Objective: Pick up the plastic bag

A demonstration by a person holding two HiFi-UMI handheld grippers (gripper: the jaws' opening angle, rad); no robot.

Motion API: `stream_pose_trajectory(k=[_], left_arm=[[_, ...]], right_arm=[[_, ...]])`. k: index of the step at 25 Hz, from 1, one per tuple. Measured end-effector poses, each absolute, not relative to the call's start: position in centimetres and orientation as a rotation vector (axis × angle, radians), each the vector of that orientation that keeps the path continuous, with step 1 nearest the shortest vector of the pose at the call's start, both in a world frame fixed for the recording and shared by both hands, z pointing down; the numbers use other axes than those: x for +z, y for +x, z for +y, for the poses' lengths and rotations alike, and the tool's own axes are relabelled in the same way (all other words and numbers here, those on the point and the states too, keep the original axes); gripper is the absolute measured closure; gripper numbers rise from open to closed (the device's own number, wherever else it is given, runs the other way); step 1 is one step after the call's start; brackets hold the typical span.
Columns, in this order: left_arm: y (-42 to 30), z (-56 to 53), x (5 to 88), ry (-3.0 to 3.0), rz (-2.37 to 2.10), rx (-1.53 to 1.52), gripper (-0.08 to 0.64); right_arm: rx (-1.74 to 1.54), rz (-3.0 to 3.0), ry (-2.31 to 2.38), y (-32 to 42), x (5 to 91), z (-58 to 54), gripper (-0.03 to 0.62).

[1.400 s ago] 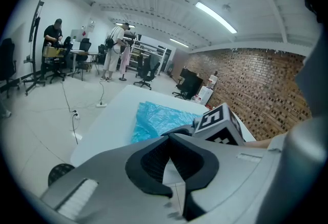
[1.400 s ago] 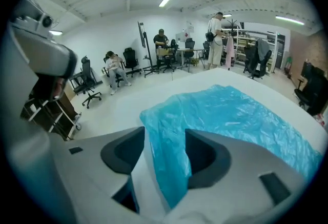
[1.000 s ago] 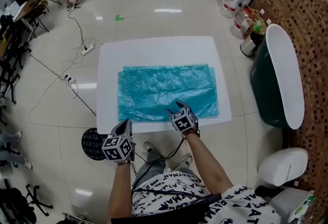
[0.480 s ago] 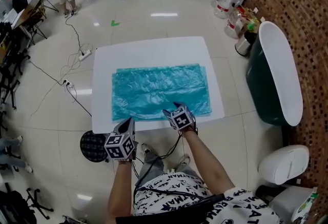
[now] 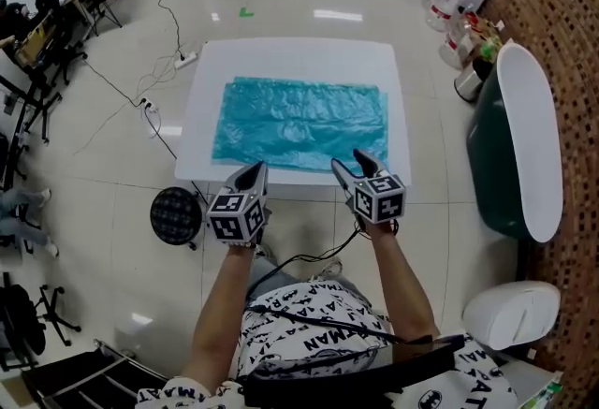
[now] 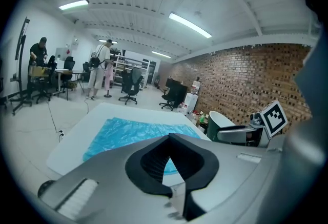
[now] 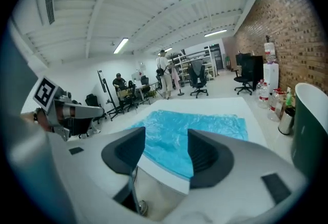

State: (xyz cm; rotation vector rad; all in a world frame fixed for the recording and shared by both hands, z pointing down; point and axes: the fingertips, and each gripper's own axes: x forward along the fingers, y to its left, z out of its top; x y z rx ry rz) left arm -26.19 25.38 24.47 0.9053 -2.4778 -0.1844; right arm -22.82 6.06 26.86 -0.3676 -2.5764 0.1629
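One plastic bag lies flat on one table. Two claws hover: left claw pressed together, right claw apart and closing, both empty.

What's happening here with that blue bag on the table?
A person holds a gripper in each hand at the near edge of a white table, where a blue plastic bag lies spread flat, untouched. The left gripper is shut and empty. The right gripper has its jaws apart and closing, with nothing between them.
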Motion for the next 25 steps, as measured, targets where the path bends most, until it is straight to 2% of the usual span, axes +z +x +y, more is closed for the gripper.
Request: stream_pose_trajectory(k=[1, 6, 7, 8, 10, 11, 12, 25], left_arm=[[-25.8, 25.3, 24.2, 0.922, -2.478, -0.184, 0.560], [-24.6, 24.1, 22.8, 1.026, -2.461, -0.216, 0.560], [-24.4, 24.0, 22.6, 1.045, -2.455, -0.216, 0.560], [-24.4, 23.9, 22.4, 1.059, -2.450, -0.215, 0.560], [-24.6, 24.0, 22.0, 1.078, -2.448, -0.215, 0.560], [-24.8, 24.1, 21.8, 1.084, -2.449, -0.215, 0.560], [-24.9, 24.3, 21.6, 1.088, -2.450, -0.213, 0.560], [-26.6, 27.5, 21.5, 1.077, -2.468, -0.219, 0.560]], right_arm=[[0.175, -2.593, -0.362, -22.2, 26.0, 6.3, 0.350], [0.221, -2.638, -0.288, -20.8, 23.9, 6.4, 0.355], [0.238, -2.648, -0.271, -20.6, 23.5, 6.5, 0.426], [0.251, -2.659, -0.252, -20.4, 23.1, 6.5, 0.463], [0.245, -2.675, -0.201, -20.4, 22.6, 6.4, 0.463], [0.231, -2.681, -0.171, -20.4, 22.5, 6.3, 0.499], [0.222, -2.686, -0.144, -20.5, 22.5, 6.3, 0.581], [0.116, -2.688, -0.117, -20.4, 21.9, 8.7, 0.588]])
